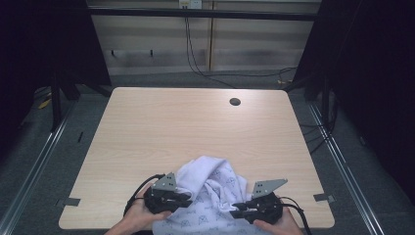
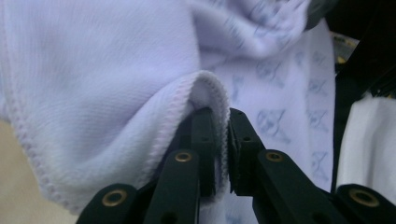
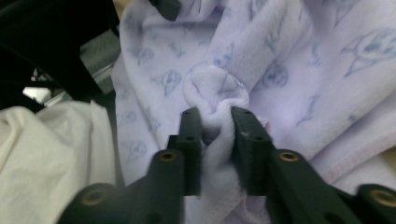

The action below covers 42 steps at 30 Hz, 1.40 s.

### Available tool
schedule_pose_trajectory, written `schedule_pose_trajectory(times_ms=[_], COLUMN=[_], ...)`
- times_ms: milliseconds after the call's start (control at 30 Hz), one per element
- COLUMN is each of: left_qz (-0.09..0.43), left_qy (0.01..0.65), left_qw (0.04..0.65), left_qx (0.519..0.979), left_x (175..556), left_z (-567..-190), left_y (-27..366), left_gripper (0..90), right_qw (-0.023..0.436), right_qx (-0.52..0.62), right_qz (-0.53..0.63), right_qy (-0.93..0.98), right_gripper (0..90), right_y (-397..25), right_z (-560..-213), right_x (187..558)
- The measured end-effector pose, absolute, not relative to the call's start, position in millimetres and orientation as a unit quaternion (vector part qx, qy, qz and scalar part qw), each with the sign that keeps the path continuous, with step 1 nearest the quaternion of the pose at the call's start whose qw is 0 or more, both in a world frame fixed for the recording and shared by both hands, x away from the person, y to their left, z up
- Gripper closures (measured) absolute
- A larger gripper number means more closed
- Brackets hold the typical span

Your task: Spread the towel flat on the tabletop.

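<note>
The worktop [image 1: 195, 122] is wide and bare over most of its far part, with a small round hole [image 1: 235, 102] near the far edge, so there is much free room beyond the cloth. The cloth [image 1: 208, 193] is a crumpled heap at the near edge, in the middle, and a part of it hangs over that edge toward the person. It is pale lilac-white, plain on one side and printed with small blue figures on the other, with a stitched hem.

The left gripper [image 1: 182, 199] is at the left side of the heap; its fingers [image 2: 203, 135] are almost closed and pinch the folded hem. The right gripper [image 1: 237, 208] is at the right side; its fingers [image 3: 191, 128] are a little more apart and squeeze a thick bunch of cloth.
</note>
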<state>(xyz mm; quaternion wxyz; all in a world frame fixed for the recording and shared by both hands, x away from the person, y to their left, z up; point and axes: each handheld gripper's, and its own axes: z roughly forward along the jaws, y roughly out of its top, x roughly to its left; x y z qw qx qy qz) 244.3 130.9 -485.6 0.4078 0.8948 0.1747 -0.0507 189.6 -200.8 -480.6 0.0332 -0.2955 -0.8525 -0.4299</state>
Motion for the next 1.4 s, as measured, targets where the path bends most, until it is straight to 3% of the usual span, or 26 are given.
schedule_pose_trajectory(times_ms=[133,333,600,833,967,1033,1100,1200,1400], left_qz=[-0.051,-0.069,-0.062,-0.029,-0.035,-0.045,-0.039,-0.043,-0.017], left_qy=[0.183,0.191,0.216,0.306,0.319,0.31,0.285,0.282,0.3], left_qw=[0.396,0.422,0.477,0.529,0.493,0.48,0.478,0.475,0.501], left_qx=[0.898,0.883,0.85,0.791,0.809,0.82,0.83,0.832,0.812], left_x=[249,251,256,279,287,288,285,283,286], left_z=[-490,-486,-468,-463,-477,-482,-482,-481,-469], left_y=[132,138,178,213,199,189,183,181,196], left_gripper=[80.5,72.0,65.1,63.1,53.0,51.9,66.9,82.3,85.9], right_qw=[0.016,-0.056,-0.026,-0.041,-0.037,-0.024,-0.017,-0.017,-0.052], right_qx=[-0.314,-0.387,-0.41,-0.403,-0.392,-0.393,-0.393,-0.394,-0.405], right_qz=[-0.468,-0.474,-0.426,-0.393,-0.396,-0.399,-0.406,-0.419,-0.46], right_qy=[-0.826,-0.789,-0.806,-0.826,-0.83,-0.828,-0.825,-0.818,-0.789], right_gripper=[59.9,66.4,60.2,59.1,66.8,76.4,82.9,86.1,86.8], right_y=[-216,-255,-241,-231,-228,-227,-228,-232,-252], right_z=[-467,-465,-493,-501,-502,-502,-501,-496,-475], right_x=[197,233,270,270,267,266,266,266,264])
